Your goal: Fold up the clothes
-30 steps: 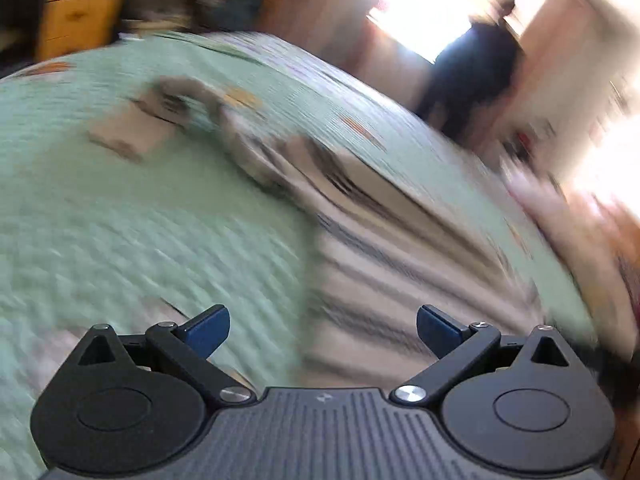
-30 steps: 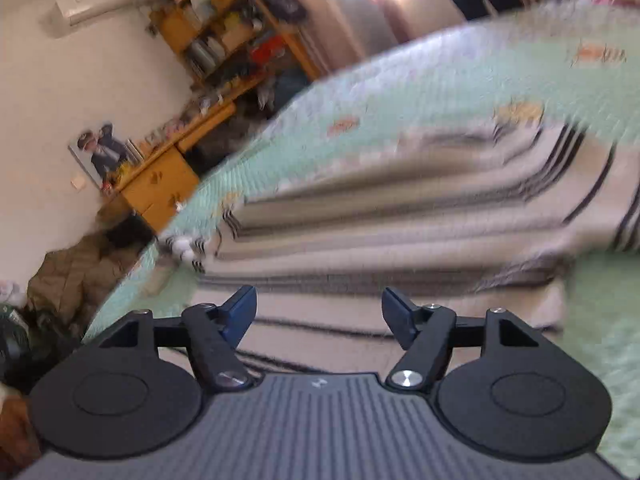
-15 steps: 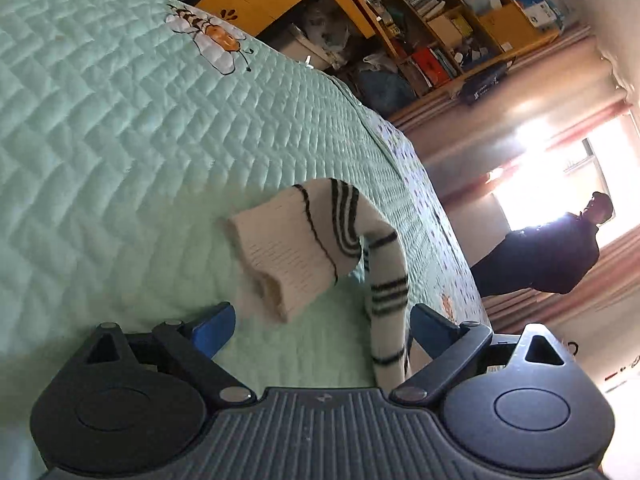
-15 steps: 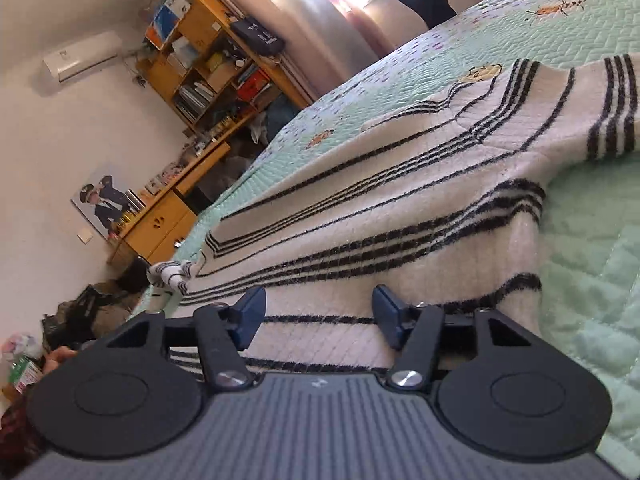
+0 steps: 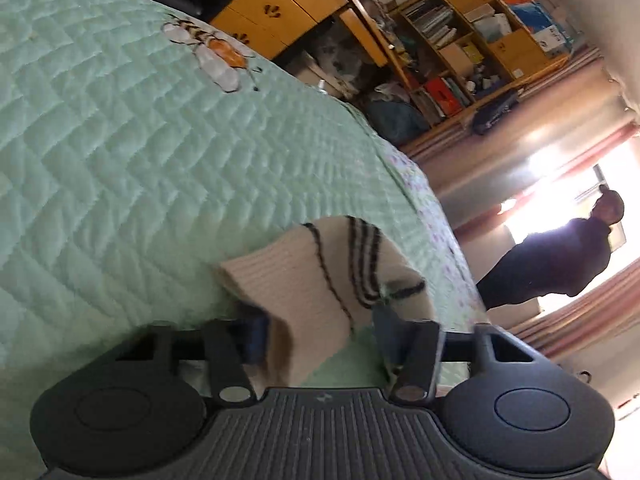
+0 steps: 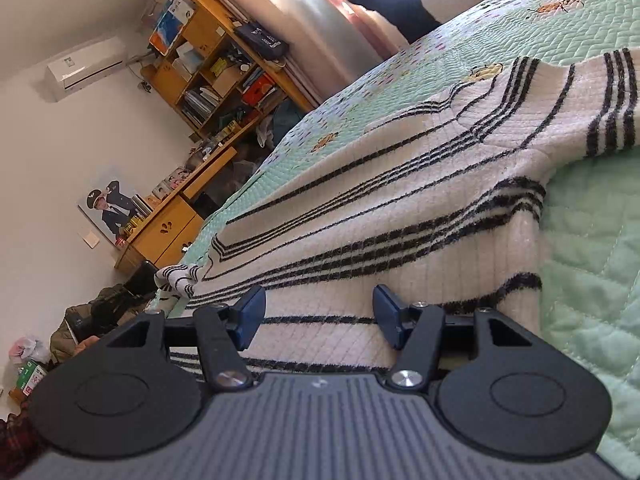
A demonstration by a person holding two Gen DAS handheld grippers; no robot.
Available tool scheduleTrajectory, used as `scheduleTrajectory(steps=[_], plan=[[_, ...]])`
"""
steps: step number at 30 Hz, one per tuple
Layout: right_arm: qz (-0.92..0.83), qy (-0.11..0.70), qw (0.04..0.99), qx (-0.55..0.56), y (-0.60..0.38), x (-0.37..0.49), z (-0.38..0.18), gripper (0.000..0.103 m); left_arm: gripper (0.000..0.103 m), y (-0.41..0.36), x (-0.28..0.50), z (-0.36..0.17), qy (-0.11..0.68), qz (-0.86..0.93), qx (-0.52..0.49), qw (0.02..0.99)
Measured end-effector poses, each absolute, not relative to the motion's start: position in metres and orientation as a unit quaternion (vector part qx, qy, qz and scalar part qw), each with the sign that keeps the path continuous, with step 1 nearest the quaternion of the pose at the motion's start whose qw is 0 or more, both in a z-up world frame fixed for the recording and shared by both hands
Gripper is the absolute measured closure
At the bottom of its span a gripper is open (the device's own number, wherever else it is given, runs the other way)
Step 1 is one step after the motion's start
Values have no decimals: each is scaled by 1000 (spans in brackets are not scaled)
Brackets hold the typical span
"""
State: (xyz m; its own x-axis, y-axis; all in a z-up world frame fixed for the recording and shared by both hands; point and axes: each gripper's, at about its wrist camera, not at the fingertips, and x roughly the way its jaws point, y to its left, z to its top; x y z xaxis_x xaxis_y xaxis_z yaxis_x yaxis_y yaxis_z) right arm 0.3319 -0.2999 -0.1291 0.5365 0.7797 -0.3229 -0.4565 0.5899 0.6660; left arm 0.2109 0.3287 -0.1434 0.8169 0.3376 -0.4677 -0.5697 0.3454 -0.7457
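Note:
A cream knitted sweater [image 6: 400,200] with black stripes lies spread on the green quilted bed [image 6: 592,240]. My right gripper [image 6: 318,316] is open just above its ribbed hem, the fingers apart with the hem between them and nothing pinched. One sleeve is bunched at the far left edge of the bed [image 6: 176,276]. In the left wrist view the sleeve's ribbed cuff [image 5: 320,272] arches up off the quilt [image 5: 120,160]. It sits between the fingers of my left gripper [image 5: 324,332], whose jaws are closing. Quilt still shows beside the right finger.
A wooden desk with drawers [image 5: 280,12] and a crowded bookshelf [image 5: 460,48] stand past the bed's far edge. A person in dark clothes [image 5: 560,256] stands by the bright window. Clothes and bags are heaped on the floor [image 6: 92,320] beside the bed.
My left gripper swung from the sweater's body to the sleeve cuff and rolled, and its fingers have drawn in around the cuff. My right gripper sank a little towards the hem and narrowed slightly.

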Motion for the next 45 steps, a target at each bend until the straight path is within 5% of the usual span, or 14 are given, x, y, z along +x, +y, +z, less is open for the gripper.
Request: scheduleTrajectory(steps=[2,12,21,25,29,34,36,40,42,45], plan=[[369,308,837,261,-300,332,-129,42,98,334,210,-144,140,293,-486,811],[368,309,839,253,-299,328,-128,42,99,383,164,-32,129,288,-346,883],[363,311,845,239,-296,327,-127,42,99,416,137,16,127,251,-370,885],[362,312,847,233,-295,328,-126,42,99,410,124,13,121,267,-396,870],[362,311,847,233,-296,328,-127,42,97,422,122,-44,249,378,-429,782],[365,311,845,237,-297,329,-126,42,90,428,86,-82,206,421,-483,740],[366,310,844,239,-298,329,-126,41,74,423,77,-72,182,442,-461,748],[368,309,842,245,-300,329,-127,41,67,389,92,-39,149,354,-418,823],[369,308,842,246,-300,329,-127,41,43,372,115,-32,168,256,-412,858],[369,308,841,247,-301,328,-127,41,39,341,160,-38,222,143,-409,874]])
